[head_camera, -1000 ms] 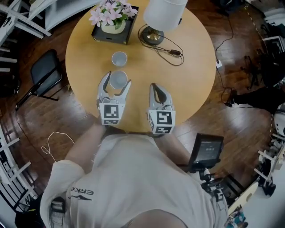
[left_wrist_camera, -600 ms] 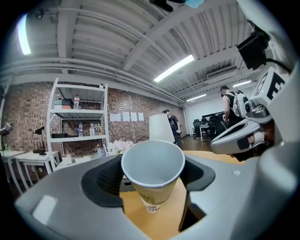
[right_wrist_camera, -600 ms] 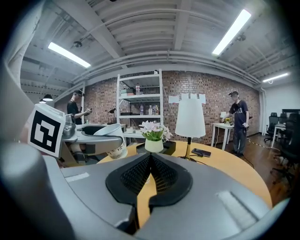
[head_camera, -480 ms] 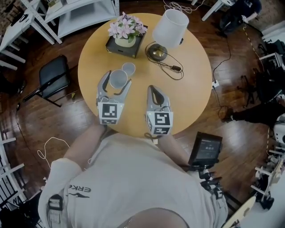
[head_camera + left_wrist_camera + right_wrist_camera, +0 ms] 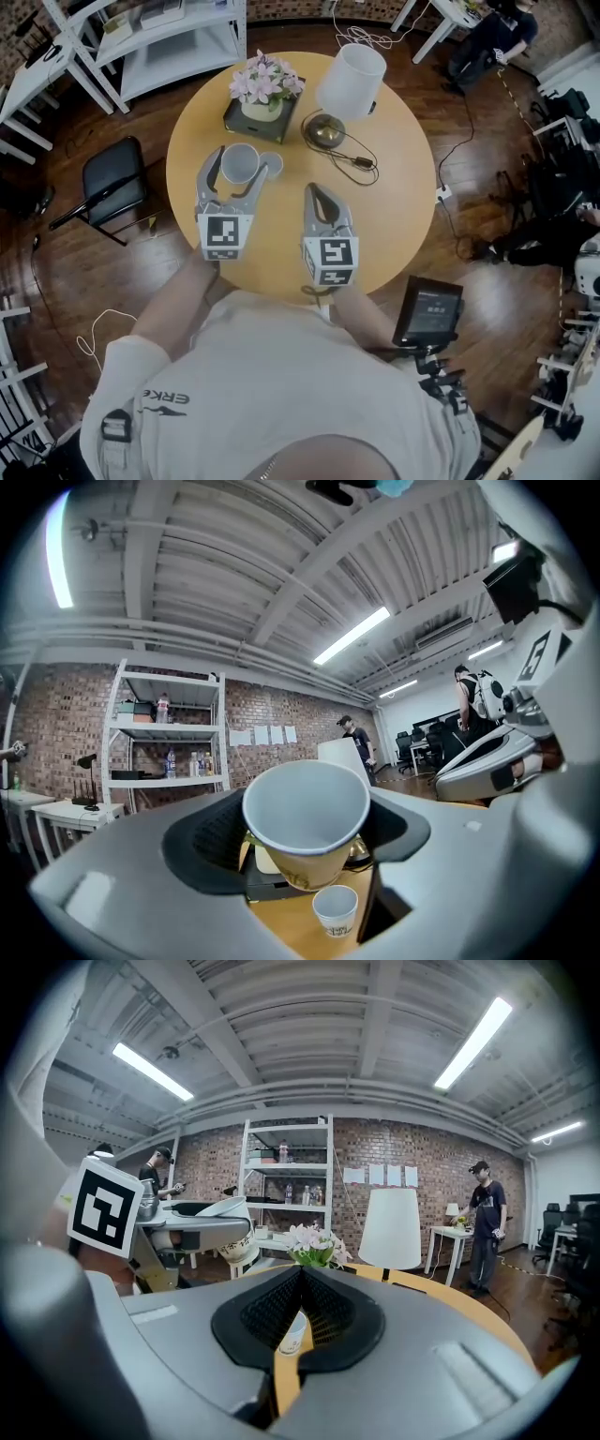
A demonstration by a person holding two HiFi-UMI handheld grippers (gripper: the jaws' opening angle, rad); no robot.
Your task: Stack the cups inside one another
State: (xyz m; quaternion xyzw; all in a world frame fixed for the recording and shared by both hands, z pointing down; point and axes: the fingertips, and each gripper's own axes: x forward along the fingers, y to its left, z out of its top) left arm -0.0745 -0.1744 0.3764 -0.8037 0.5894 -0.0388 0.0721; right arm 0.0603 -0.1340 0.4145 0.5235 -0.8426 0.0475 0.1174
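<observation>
My left gripper (image 5: 240, 165) is shut on a white paper cup (image 5: 239, 161) and holds it up off the round wooden table (image 5: 384, 216). In the left gripper view the held cup (image 5: 307, 819) sits tilted between the jaws, its mouth towards the camera. A second, matching cup (image 5: 335, 911) stands upright on the table just below and beyond it. From the head view that standing cup (image 5: 275, 165) peeks out at the held cup's right. My right gripper (image 5: 315, 191) is shut and empty, hovering beside the left one. Through the right gripper's (image 5: 298, 1288) jaws the standing cup (image 5: 293, 1332) shows.
A pot of pink flowers (image 5: 264, 82) on a dark tray and a white-shaded lamp (image 5: 350, 81) with its cord (image 5: 361, 161) stand at the table's far side. A black chair (image 5: 111, 174) is at the left, a tablet on a stand (image 5: 429, 312) at the lower right.
Both grippers have risen. The left one has carried its cup up off the table and closer to the standing cup, which now shows right beside the held one.
</observation>
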